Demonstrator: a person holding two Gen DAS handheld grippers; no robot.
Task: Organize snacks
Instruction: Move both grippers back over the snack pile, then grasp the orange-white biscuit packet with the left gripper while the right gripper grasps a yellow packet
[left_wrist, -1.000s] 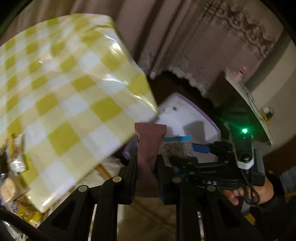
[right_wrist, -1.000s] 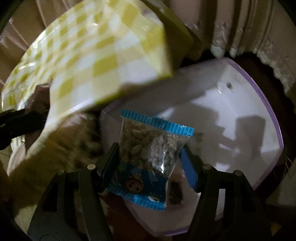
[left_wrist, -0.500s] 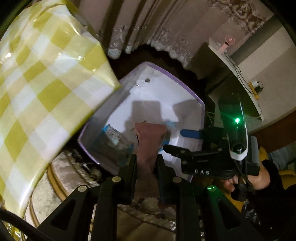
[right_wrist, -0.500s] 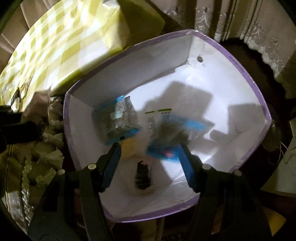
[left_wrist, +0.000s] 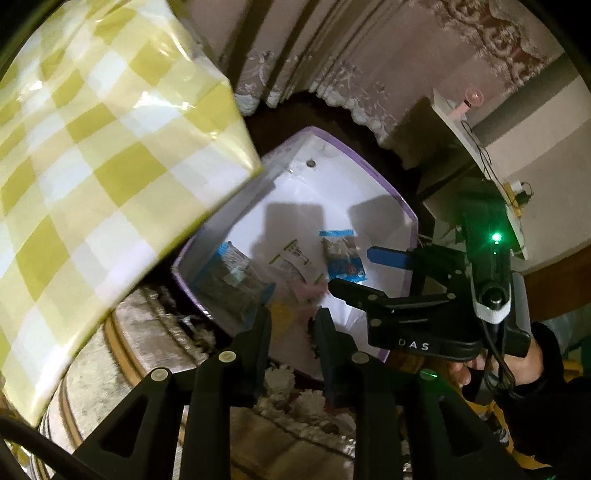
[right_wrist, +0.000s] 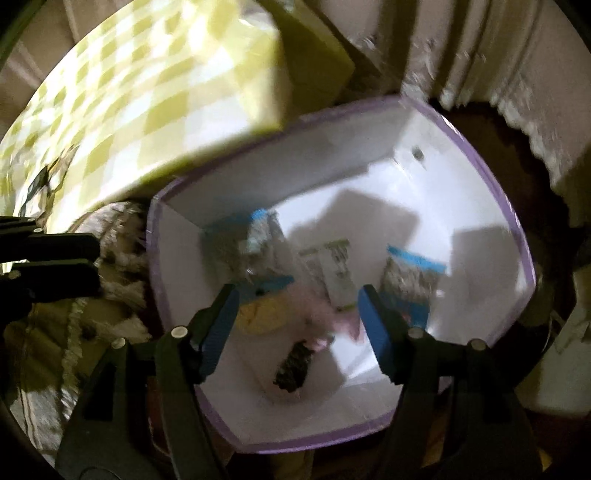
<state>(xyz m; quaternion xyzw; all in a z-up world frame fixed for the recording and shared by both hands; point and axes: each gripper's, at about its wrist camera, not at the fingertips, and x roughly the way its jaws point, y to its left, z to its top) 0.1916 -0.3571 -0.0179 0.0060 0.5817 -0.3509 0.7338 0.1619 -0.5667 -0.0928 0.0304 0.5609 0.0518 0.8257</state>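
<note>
Dim curtained room, yellow-checked desk (left_wrist: 110, 177) beside a purple-rimmed white box (right_wrist: 480, 166) set low to catch drops, and both the left hand-held gripper (left_wrist: 291, 321) and right hand-held gripper (right_wrist: 299, 302) hover over it, jaws apart and empty, with blue-edged snack packets (left_wrist: 341, 254) lying inside.

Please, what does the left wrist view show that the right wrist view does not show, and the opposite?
Only the left wrist view shows the right gripper from outside, open, its green light and the hand holding it. Only the right wrist view shows a dark clump low in the box, and the left gripper's fingers from the side. Both show the purple-edged white box, two blue snack bags in it, and the yellow checked cloth.
</note>
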